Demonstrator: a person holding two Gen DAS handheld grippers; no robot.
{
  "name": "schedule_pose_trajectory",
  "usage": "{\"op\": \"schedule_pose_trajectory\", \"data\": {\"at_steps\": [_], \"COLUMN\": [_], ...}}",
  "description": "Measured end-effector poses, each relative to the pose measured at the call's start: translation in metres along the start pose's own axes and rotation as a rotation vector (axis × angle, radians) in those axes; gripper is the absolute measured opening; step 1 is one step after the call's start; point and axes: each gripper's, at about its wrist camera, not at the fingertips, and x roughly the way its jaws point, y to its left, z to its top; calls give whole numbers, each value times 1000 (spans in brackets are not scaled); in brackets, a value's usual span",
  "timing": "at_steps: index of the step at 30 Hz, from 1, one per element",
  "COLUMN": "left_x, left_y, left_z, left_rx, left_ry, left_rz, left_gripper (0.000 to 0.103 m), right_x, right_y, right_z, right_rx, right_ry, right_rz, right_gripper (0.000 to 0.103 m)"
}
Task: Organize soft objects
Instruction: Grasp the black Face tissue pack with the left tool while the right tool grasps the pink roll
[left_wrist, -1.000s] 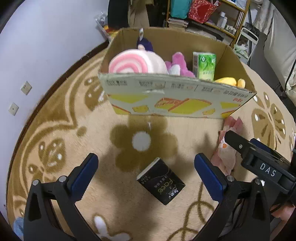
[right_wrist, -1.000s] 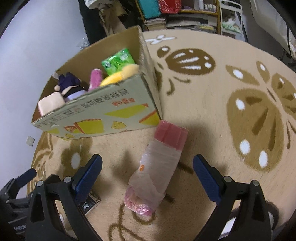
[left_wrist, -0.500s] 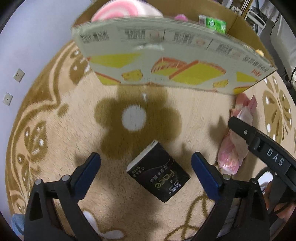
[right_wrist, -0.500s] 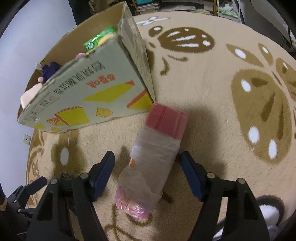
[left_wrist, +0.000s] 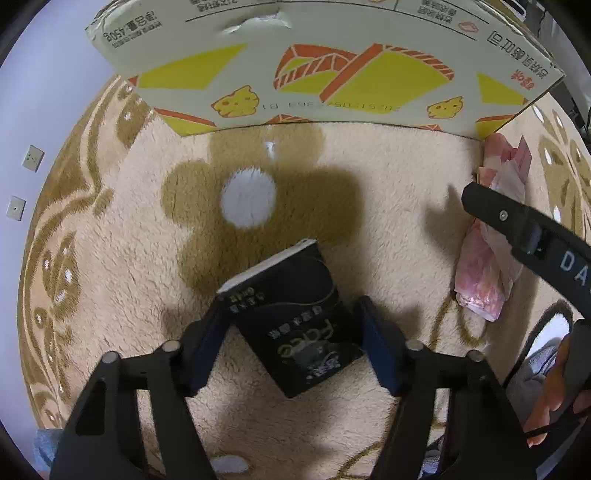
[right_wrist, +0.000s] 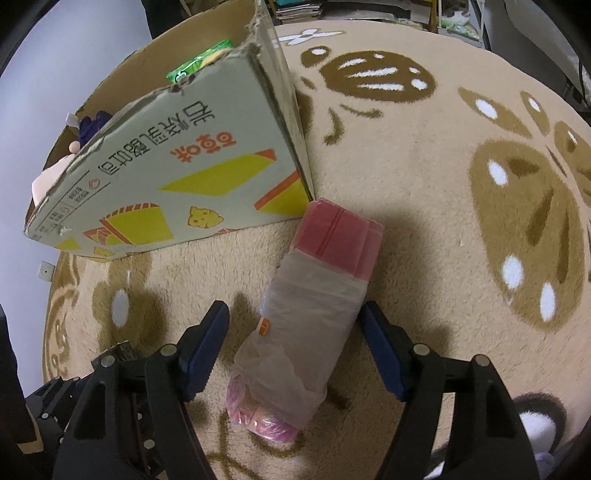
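A black tissue pack (left_wrist: 291, 317) lies on the carpet. My left gripper (left_wrist: 293, 343) is low over it, its blue fingers touching the pack's two sides. A long pink pack in clear wrap (right_wrist: 314, 317) lies next to the box corner; it also shows in the left wrist view (left_wrist: 491, 254). My right gripper (right_wrist: 295, 343) is open around its near half, with a gap on each side. The cardboard box (right_wrist: 177, 173) holds plush toys and a green pack (right_wrist: 199, 64).
The box wall (left_wrist: 325, 70) stands just beyond the black pack. The beige carpet (right_wrist: 461, 192) with brown flower and butterfly shapes spreads to the right. Shelves with books (right_wrist: 299, 9) stand far behind. A wall with sockets (left_wrist: 33, 158) is on the left.
Both grippers have come down and forward. The left fingers have narrowed onto the black pack. The right fingers have narrowed around the pink pack.
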Motion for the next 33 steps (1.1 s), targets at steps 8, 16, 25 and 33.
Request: {"op": "schedule_pose_trajectory", "data": {"at_steps": [8,16,25,33], "left_x": [-5,-16,-27,-47], "left_y": [-1,-9,-15,-17], "left_z": [-1,2,-6,-7], "left_rx": [15,17,25,-2], "left_ry": [-24,-43,-70,-110], "left_rz": [18,28,59,78], "left_gripper": [54,54,54,53], "right_x": [7,4,-1,-11], "right_y": [10,13,9,5], "right_z": [-5,-6,-5,-3], "right_rx": [-25,-31,-27,-16], "right_ry": [7,-3,-12,-39], "right_rz": [-51,-62,-49,-29], "right_gripper": [58,54,53,52]}}
